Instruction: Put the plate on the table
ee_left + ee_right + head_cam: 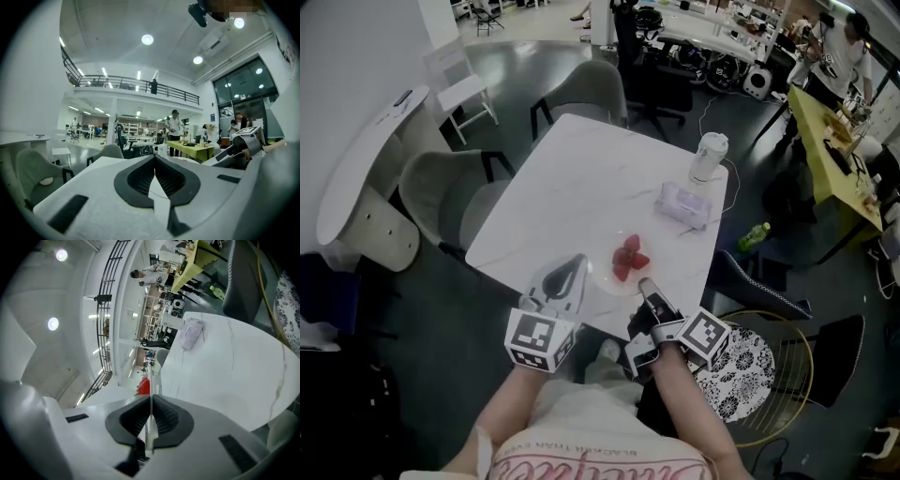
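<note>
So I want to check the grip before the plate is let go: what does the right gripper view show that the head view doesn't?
Only the right gripper view: the right gripper's claw shut on the plate's thin rim, seen edge-on. Only the head view: the left gripper at the plate's left side, and the plate's whole outline at the table's near edge. Both: the red pieces on the plate and the soft pack farther back on the table.
</note>
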Demonstrator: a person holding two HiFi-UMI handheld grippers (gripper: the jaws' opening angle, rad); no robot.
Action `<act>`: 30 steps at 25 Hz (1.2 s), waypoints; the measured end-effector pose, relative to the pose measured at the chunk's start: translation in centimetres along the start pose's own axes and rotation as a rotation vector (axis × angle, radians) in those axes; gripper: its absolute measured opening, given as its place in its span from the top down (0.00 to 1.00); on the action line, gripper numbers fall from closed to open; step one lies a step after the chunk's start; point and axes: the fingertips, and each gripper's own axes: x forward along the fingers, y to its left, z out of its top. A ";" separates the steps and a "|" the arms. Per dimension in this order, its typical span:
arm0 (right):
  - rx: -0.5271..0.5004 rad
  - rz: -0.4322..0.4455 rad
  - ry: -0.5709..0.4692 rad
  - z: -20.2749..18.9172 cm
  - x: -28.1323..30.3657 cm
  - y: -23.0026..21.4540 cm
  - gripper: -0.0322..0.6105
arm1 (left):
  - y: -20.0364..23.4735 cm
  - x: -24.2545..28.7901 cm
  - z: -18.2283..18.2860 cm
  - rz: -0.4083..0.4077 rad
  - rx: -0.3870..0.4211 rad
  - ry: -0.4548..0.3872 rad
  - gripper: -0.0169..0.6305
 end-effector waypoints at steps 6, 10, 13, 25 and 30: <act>-0.003 -0.020 0.041 3.0 4.6 -0.9 0.93 | 1.4 5.4 -0.3 0.015 -0.003 0.009 0.97; 0.005 -0.045 0.045 4.1 7.7 -1.9 0.93 | 3.0 8.4 -1.0 0.023 0.002 0.034 0.97; 0.028 -0.045 0.042 4.3 10.3 -2.6 0.93 | 4.5 10.3 -2.0 0.027 -0.001 0.055 0.97; 0.030 -0.099 0.003 5.0 20.8 -7.4 0.93 | 11.8 16.0 -7.5 0.024 -0.104 0.140 0.97; 0.009 -0.189 0.021 4.9 23.6 -11.0 0.93 | 13.6 17.7 -10.1 0.000 -0.143 0.197 0.97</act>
